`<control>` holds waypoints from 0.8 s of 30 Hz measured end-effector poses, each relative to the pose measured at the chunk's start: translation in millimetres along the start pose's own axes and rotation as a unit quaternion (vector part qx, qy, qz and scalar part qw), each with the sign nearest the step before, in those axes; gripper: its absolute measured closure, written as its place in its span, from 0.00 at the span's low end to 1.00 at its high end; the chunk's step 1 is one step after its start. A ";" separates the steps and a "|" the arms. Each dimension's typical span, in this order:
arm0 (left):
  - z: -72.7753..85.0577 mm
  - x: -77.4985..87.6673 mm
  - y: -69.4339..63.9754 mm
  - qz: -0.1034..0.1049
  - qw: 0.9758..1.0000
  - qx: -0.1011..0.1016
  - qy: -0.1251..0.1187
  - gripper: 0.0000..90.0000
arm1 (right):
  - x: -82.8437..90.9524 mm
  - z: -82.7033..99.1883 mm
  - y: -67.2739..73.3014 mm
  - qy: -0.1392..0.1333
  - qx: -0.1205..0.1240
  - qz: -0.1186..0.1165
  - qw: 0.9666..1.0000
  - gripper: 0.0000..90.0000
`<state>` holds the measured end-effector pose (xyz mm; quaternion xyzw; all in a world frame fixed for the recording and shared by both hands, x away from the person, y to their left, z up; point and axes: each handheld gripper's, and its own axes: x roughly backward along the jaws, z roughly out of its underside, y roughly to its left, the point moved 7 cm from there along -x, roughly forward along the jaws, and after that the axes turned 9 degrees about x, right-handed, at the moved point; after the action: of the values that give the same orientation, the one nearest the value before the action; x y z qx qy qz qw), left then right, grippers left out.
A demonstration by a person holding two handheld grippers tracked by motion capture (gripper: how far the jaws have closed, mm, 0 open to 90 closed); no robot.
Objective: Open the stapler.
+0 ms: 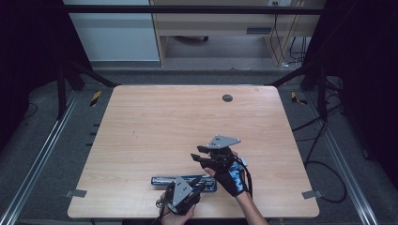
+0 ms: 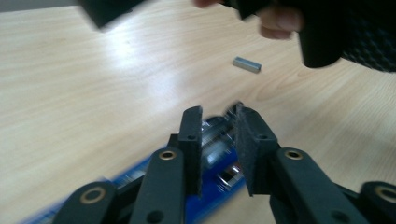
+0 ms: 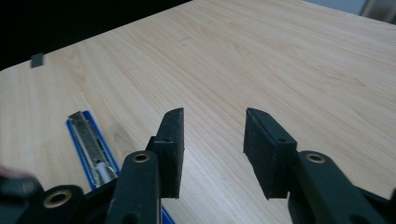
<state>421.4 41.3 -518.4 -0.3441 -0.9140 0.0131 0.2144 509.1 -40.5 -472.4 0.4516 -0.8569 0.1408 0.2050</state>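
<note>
Hovering with both the left gripper (image 1: pixel 199 186) and right gripper (image 1: pixel 198 155) parted and empty over the long blue-and-silver utility knife (image 1: pixel 184 180) on the pale wooden table (image 1: pixel 155 122), seemingly just releasing, probably needing a fresh approach before regripping.

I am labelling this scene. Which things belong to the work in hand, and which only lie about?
Belong to the work:
- blue utility knife
- left gripper, open
- right gripper, open

Only lying about:
- small grey metal piece on the table

Desk (image 1: pixel 155 122): lying bare, pale wood grain showing.
Dark round cap (image 1: pixel 227 98): sitting near the desk's far edge.
Cables (image 1: pixel 324 140): trailing across the floor at right.
</note>
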 end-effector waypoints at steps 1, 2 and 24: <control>-4.3 1.1 3.3 0.000 1.000 -0.007 0.001 0.77 | 2.5 0.3 -3.3 0.001 -0.003 0.005 1.000 0.64; -8.8 2.2 6.7 0.000 1.000 -0.013 0.003 0.76 | 5.2 0.5 -6.8 0.001 -0.007 0.012 1.000 0.63; -68.0 29.9 89.7 -0.022 0.997 -0.058 0.048 0.56 | 63.1 36.1 -64.8 0.046 -0.058 0.107 0.991 0.59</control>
<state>484.5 120.3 -460.7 -0.3363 -0.9092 -0.0614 0.2376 522.9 -136.8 -470.2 0.3374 -0.8968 0.1329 0.2534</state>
